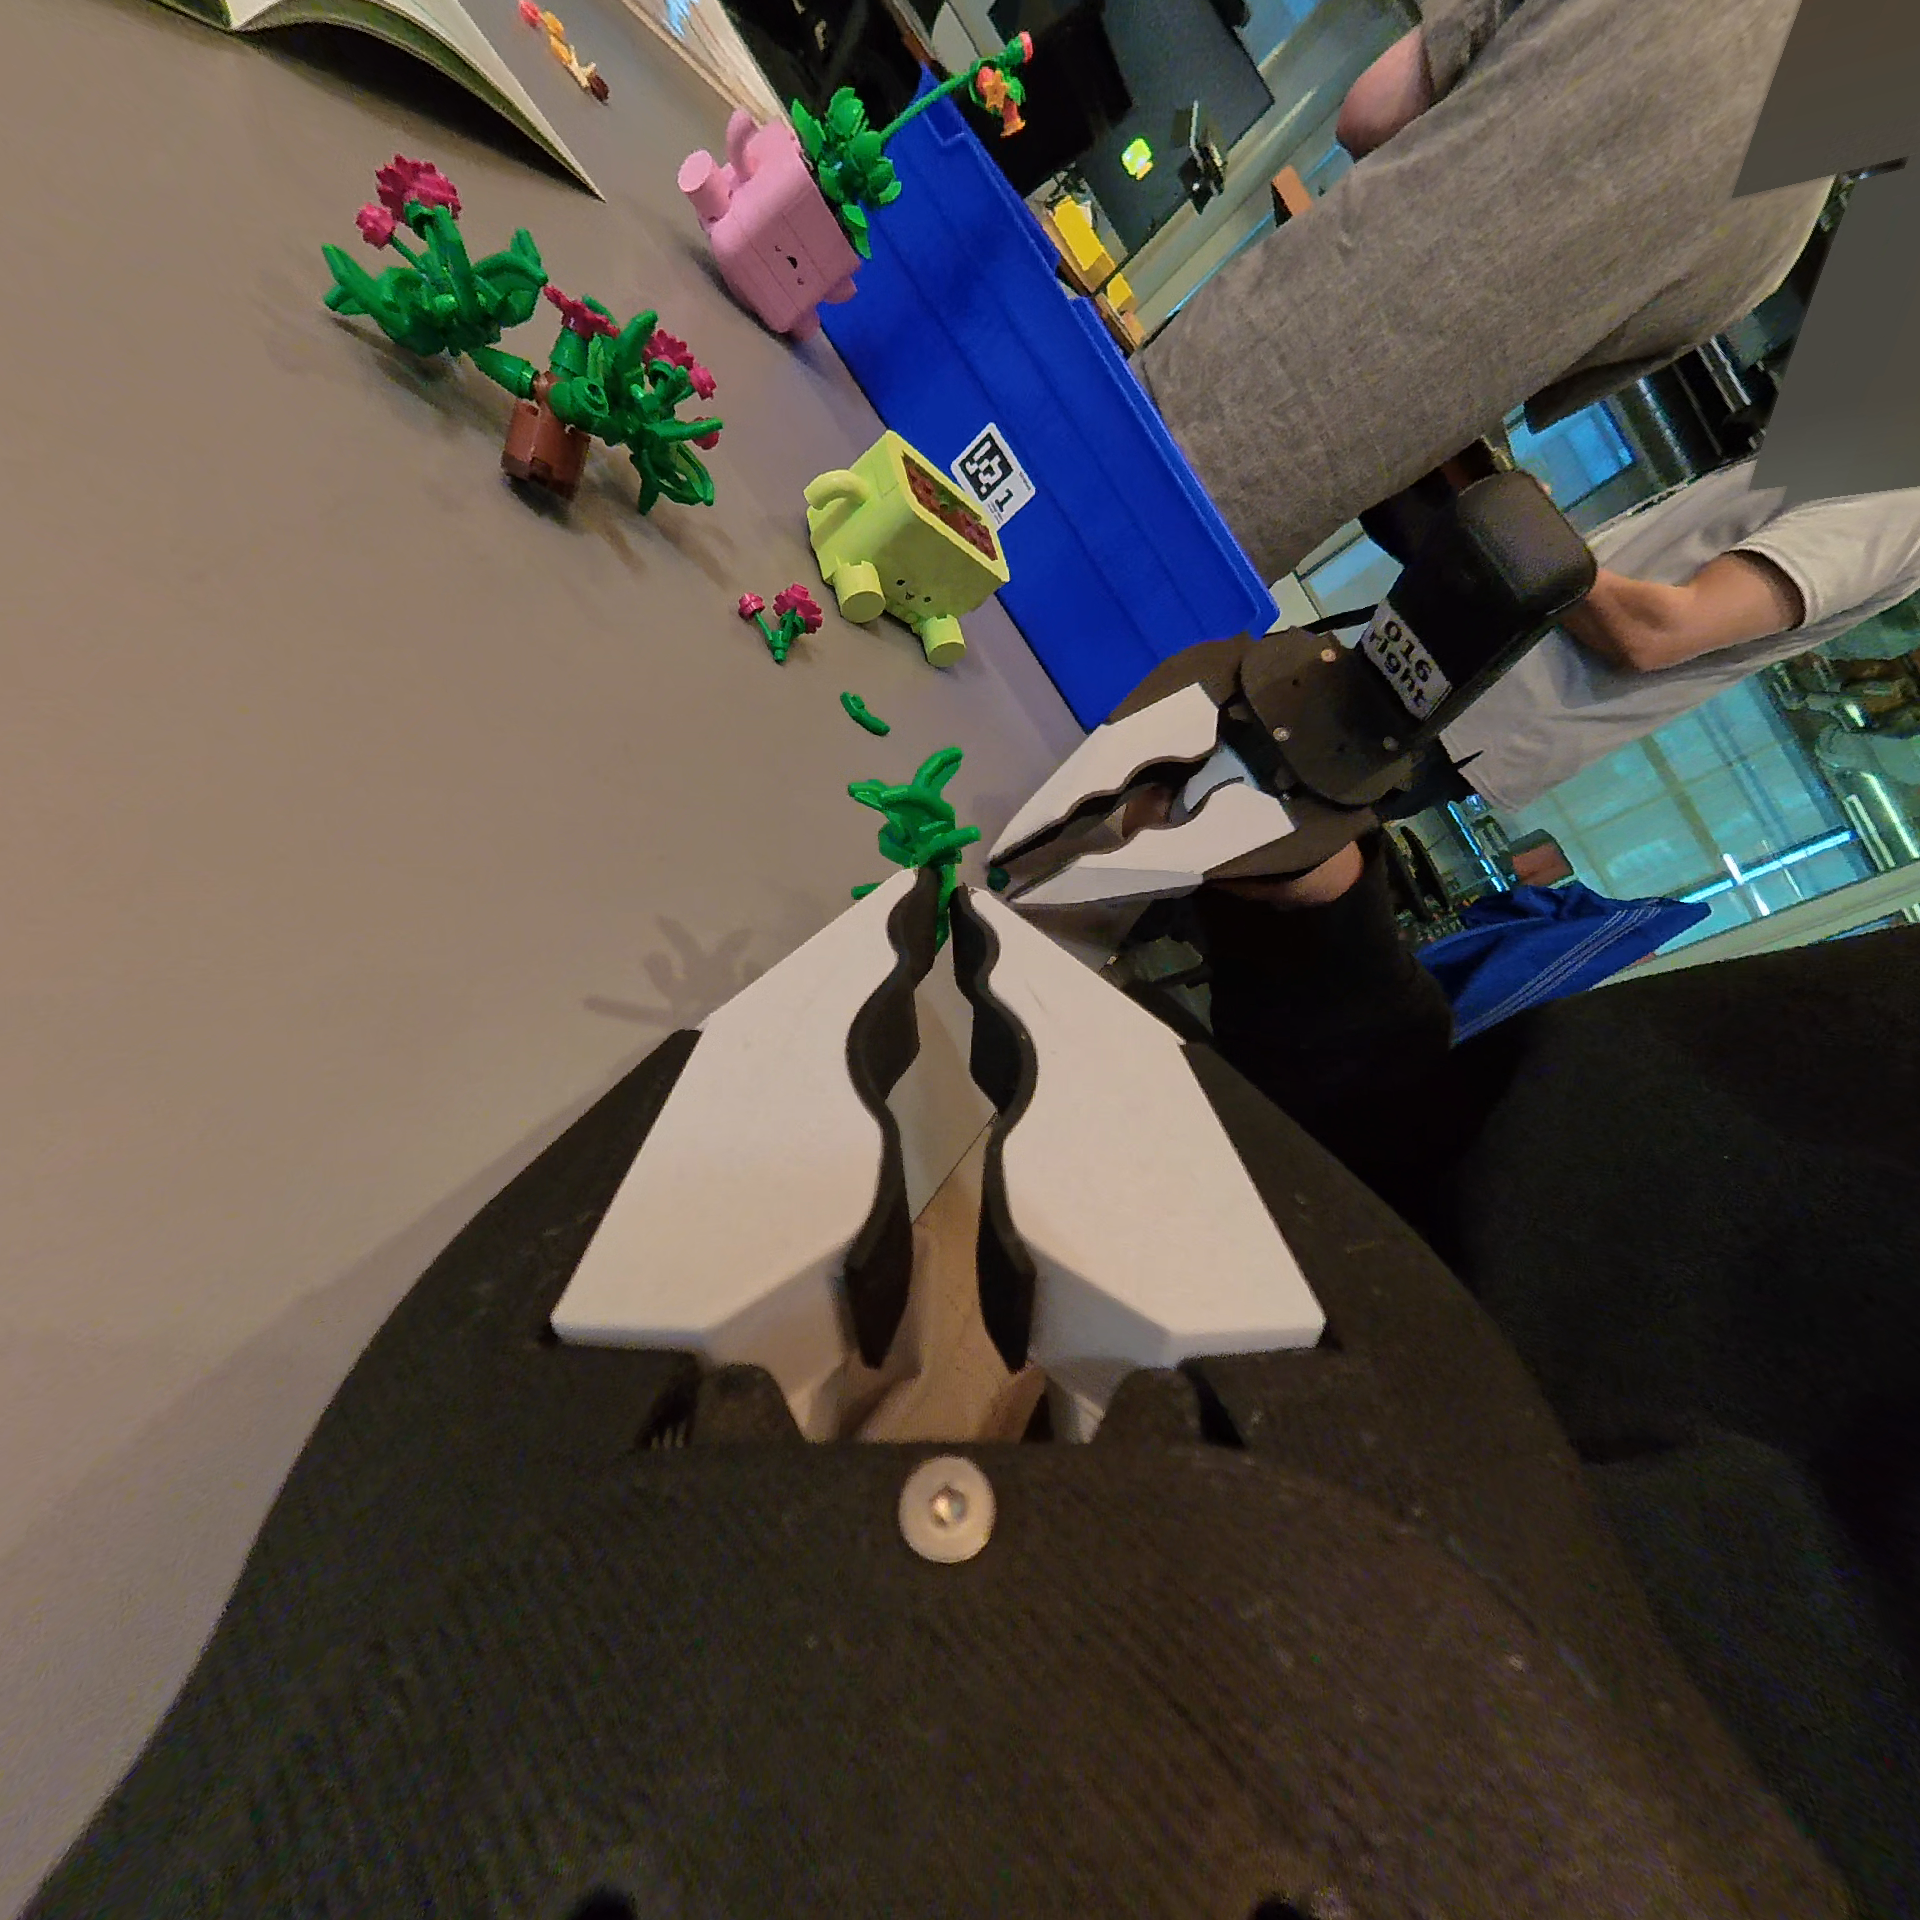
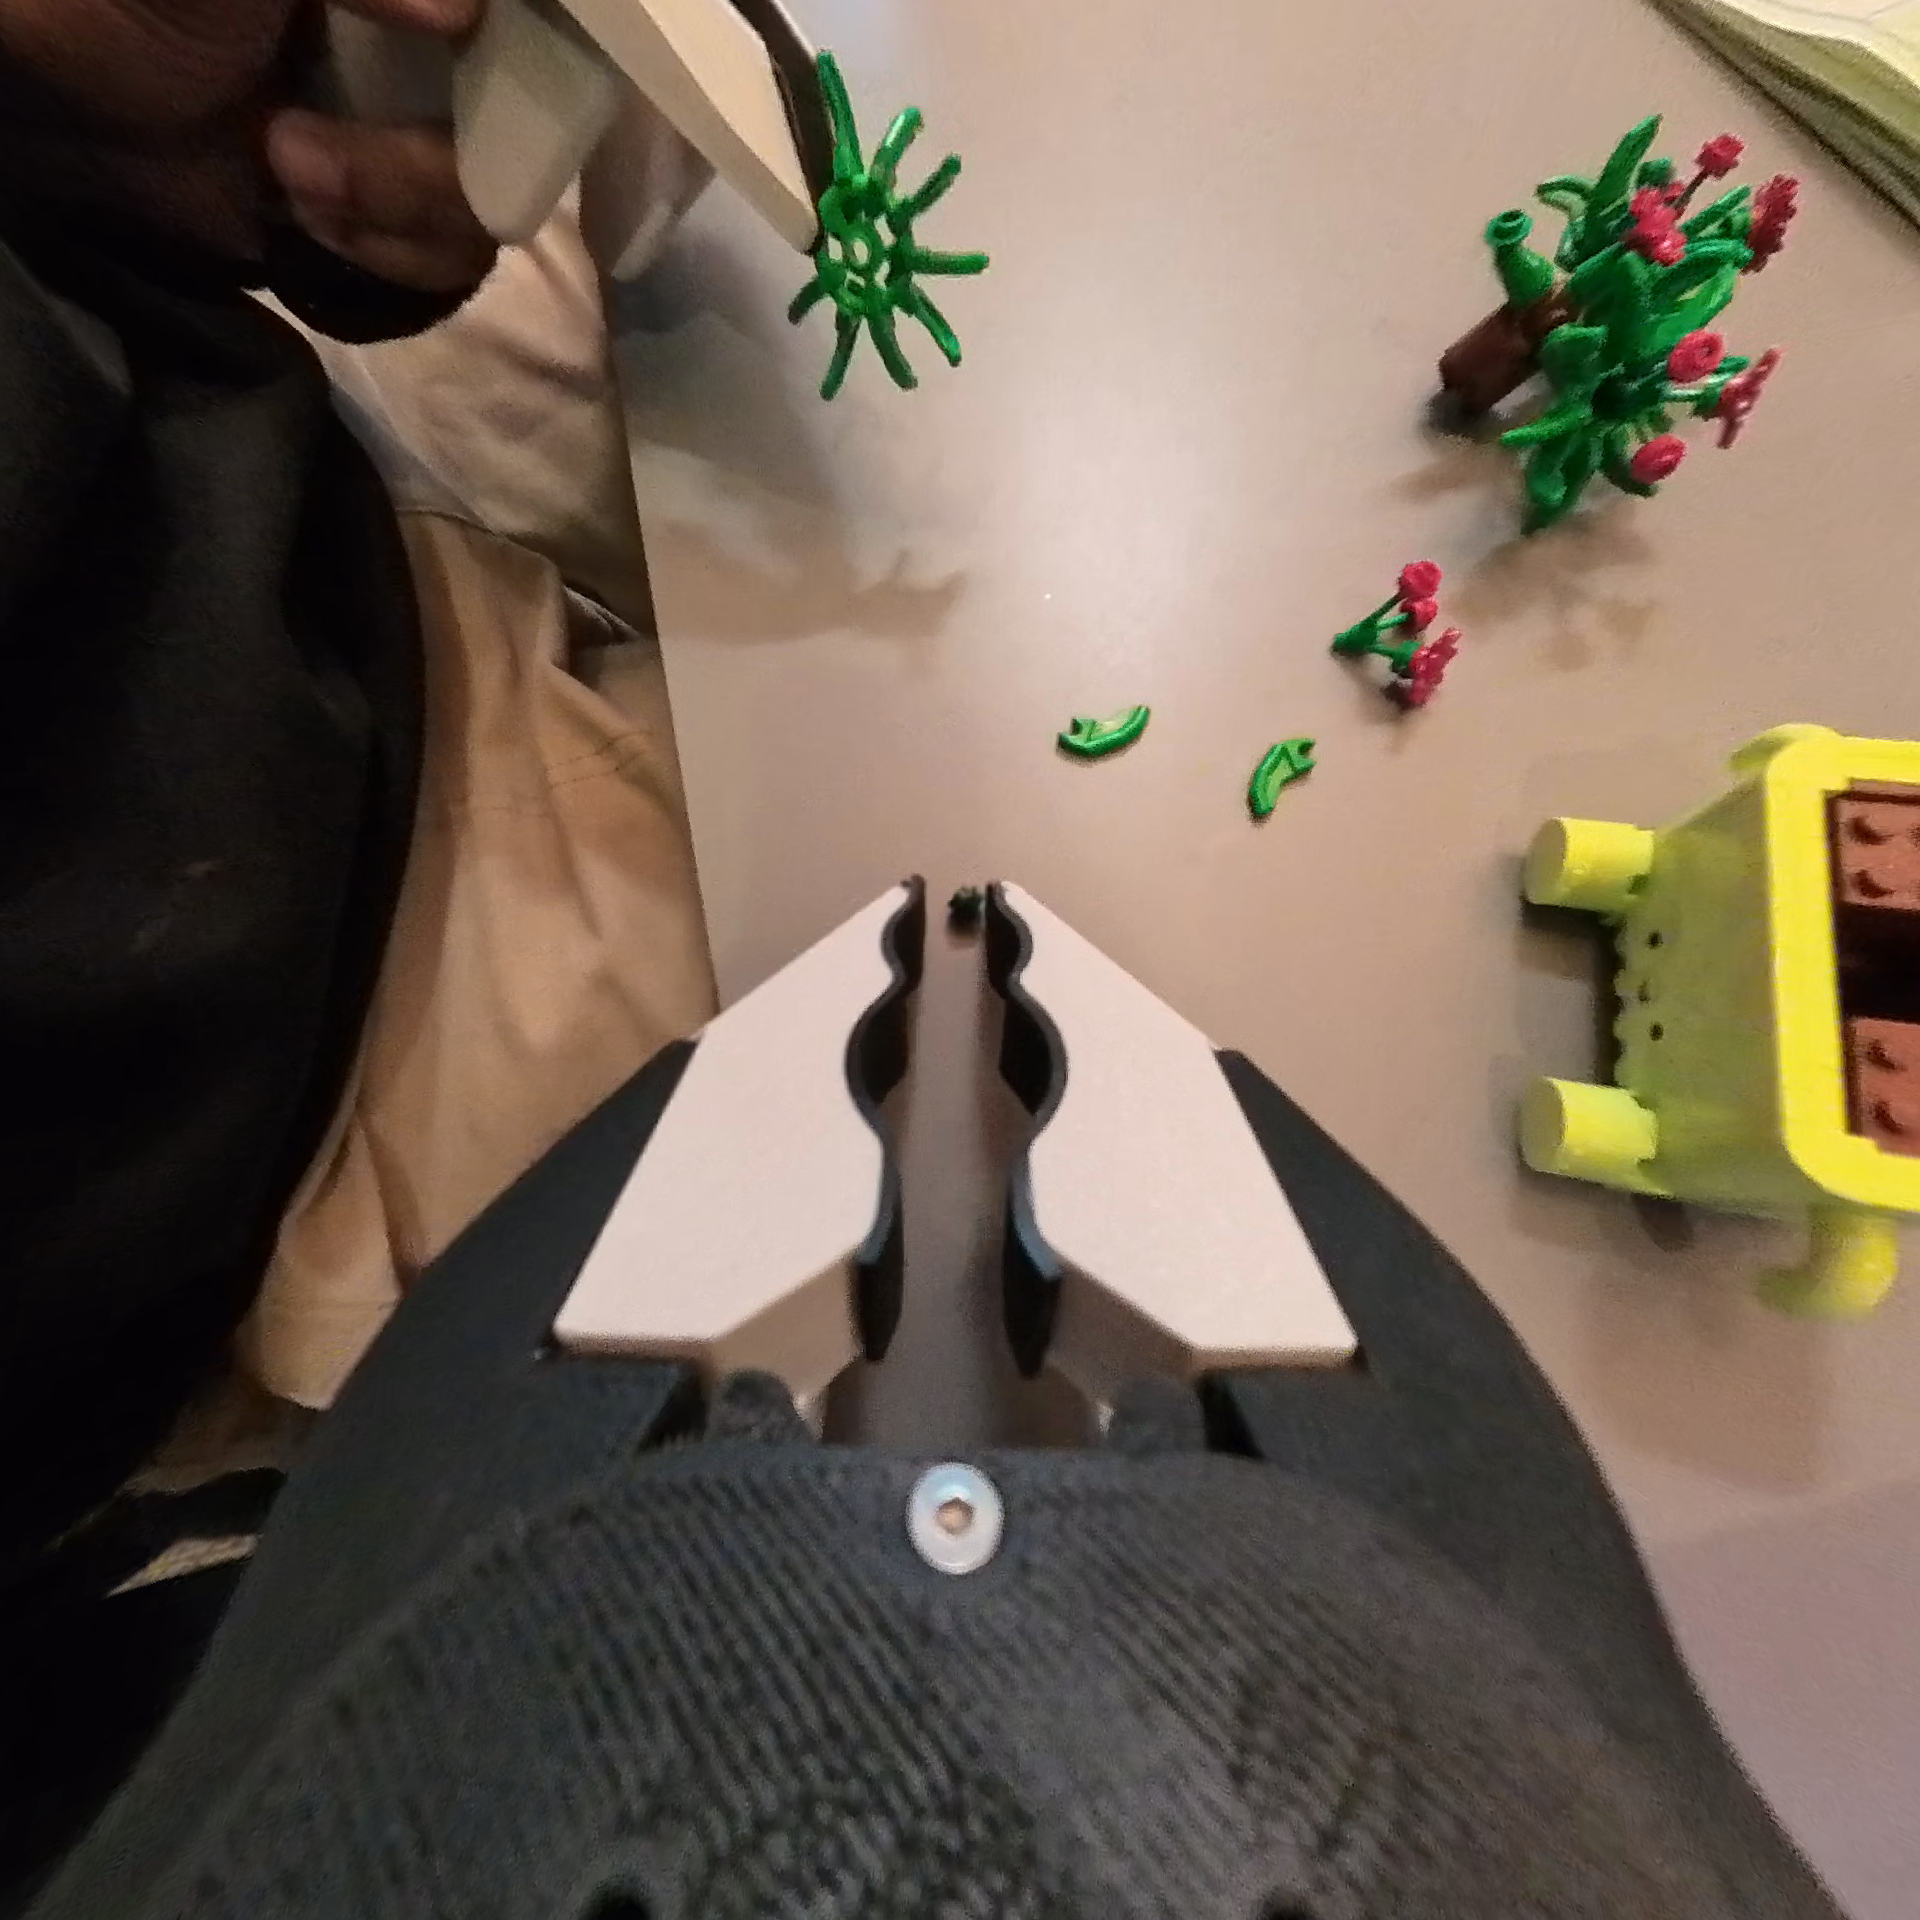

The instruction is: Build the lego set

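My left gripper (image 1: 940,894) is shut on the stem side of a green leafy piece (image 1: 914,821) with several thin curved fronds and holds it above the table. The right wrist view shows that piece (image 2: 873,260) at the top left, at the left gripper's tip. My right gripper (image 2: 956,899) is nearly closed on a small dark green piece (image 2: 964,902) at its fingertips. In the left wrist view the right gripper (image 1: 1003,873) points its tip close beside the leafy piece. A lime green pot (image 2: 1766,987) with brown studs inside lies on its side at the right.
Two loose green leaves (image 2: 1103,730) (image 2: 1280,774) and a small red flower sprig (image 2: 1403,634) lie on the grey table. A flowering plant with a brown base (image 2: 1621,343), a pink pot (image 1: 774,239), a blue bin (image 1: 1018,416) and an open booklet (image 1: 416,62) lie farther off. Tip to tip, the grippers are about 11 centimetres apart. The small red flower sprig (image 2: 1403,634) is about 9 centimetres from my right fingertips. It is also in sight in the left wrist view (image 1: 790,616).
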A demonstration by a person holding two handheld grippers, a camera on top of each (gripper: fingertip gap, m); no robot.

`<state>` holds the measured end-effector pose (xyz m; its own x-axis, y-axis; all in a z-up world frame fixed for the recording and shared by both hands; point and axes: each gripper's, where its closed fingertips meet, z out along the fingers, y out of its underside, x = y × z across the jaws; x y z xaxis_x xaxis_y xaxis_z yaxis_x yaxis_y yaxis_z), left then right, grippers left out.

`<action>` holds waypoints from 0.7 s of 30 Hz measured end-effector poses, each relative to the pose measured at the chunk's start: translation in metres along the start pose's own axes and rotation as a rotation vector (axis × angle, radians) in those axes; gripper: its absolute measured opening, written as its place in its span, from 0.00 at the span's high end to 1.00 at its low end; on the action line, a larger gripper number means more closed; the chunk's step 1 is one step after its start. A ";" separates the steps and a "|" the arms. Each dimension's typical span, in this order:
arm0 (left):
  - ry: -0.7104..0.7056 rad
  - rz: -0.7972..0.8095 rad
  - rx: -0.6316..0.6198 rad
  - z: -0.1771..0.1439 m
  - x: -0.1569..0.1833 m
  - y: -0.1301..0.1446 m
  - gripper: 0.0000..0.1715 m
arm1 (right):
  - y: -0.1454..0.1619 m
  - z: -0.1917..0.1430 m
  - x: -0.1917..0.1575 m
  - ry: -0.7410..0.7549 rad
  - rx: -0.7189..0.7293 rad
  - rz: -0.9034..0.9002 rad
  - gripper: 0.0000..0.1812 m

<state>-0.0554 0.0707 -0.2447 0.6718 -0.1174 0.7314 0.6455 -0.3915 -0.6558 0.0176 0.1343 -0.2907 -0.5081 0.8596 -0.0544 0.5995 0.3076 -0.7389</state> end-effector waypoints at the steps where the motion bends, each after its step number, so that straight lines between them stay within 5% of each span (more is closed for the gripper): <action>1: 0.001 -0.001 0.001 0.000 0.000 0.000 1.00 | 0.001 0.002 0.001 0.002 -0.005 -0.002 0.95; 21: 0.029 -0.011 -0.004 0.001 0.002 0.002 1.00 | -0.002 0.003 0.012 0.034 0.022 0.091 0.92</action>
<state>-0.0518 0.0708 -0.2447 0.6535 -0.1391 0.7440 0.6515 -0.3970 -0.6465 0.0085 0.1431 -0.2922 -0.4303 0.8972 -0.0995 0.6282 0.2185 -0.7468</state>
